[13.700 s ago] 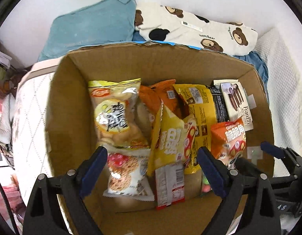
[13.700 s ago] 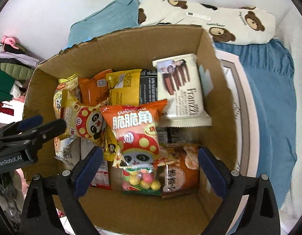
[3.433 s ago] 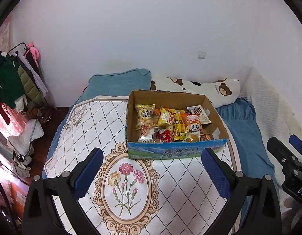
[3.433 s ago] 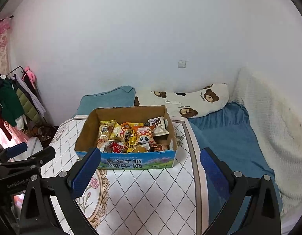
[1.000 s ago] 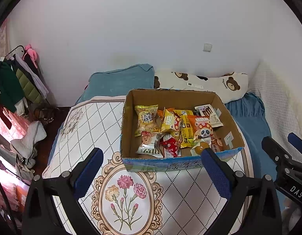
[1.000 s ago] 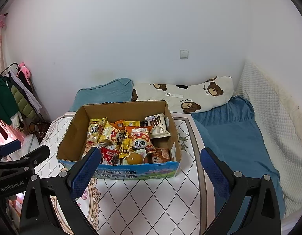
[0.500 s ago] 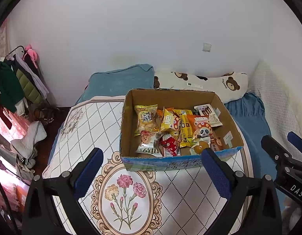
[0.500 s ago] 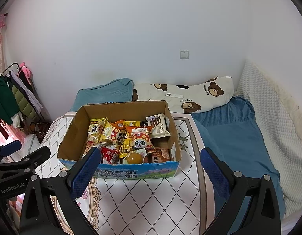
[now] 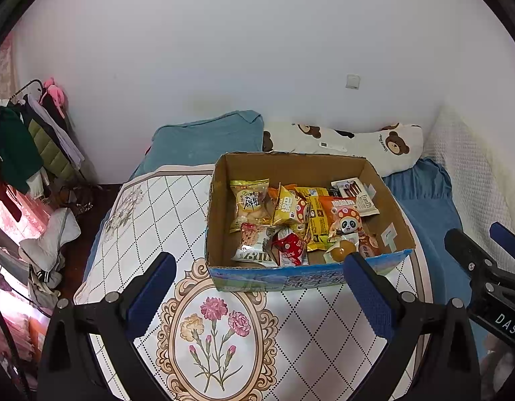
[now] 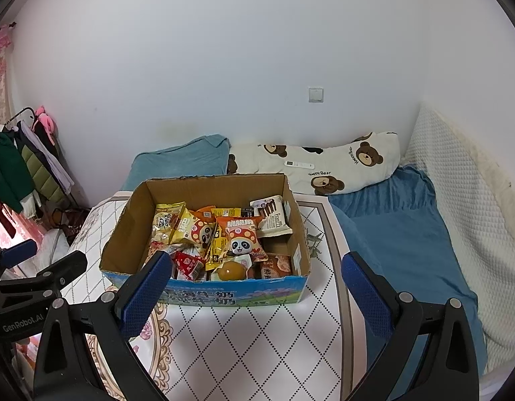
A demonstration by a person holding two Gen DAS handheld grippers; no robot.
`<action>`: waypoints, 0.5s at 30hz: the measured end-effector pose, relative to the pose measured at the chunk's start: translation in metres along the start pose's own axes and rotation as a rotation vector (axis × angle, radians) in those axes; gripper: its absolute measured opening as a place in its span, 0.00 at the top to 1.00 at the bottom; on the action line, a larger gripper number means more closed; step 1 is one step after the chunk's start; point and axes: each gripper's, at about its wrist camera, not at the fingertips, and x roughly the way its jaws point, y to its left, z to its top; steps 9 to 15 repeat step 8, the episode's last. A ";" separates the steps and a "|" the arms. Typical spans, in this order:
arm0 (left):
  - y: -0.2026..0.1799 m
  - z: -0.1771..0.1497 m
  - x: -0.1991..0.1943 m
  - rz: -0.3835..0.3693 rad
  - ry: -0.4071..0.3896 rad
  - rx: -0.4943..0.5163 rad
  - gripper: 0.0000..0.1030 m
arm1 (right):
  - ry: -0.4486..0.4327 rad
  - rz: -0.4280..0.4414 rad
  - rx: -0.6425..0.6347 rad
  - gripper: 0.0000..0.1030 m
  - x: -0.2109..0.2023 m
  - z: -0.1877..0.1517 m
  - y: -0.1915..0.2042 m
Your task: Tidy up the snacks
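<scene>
A cardboard box (image 9: 220, 220) with a blue printed front stands on a white diamond-pattern quilt (image 9: 163, 207); it also shows in the right wrist view (image 10: 123, 234). It holds several snack packs: a yellow bag (image 9: 250, 200), an orange panda bag (image 9: 344, 217), a white Franzzi pack (image 9: 357, 193), a red pack (image 9: 290, 247) and a round orange jelly (image 10: 229, 270). My left gripper (image 9: 257, 287) is open and empty, held back from the box's near side. My right gripper (image 10: 257, 284) is open and empty, also short of the box front.
A teal pillow (image 9: 207, 137) and a bear-print pillow (image 9: 357, 143) lie behind the box against the white wall. A blue sheet (image 10: 401, 227) covers the bed's right side. A clothes rack (image 9: 23, 140) stands at left, with clutter on the floor below.
Both grippers pulled far back from inside the box over the longer span. In the last second the views barely shift; the box and snacks have not moved.
</scene>
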 end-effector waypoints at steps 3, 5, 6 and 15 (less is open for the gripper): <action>0.000 0.000 0.000 -0.004 0.001 0.000 0.01 | 0.000 0.000 -0.002 0.00 0.000 0.000 0.000; 0.000 0.000 -0.002 -0.006 -0.007 0.001 0.01 | 0.001 0.000 -0.002 0.00 -0.001 0.000 0.000; 0.000 0.001 -0.003 -0.005 -0.010 0.001 0.01 | -0.001 -0.001 -0.002 0.00 -0.001 0.000 -0.001; 0.000 0.002 -0.005 -0.008 -0.013 0.000 0.01 | -0.002 -0.001 -0.001 0.00 -0.001 0.000 -0.001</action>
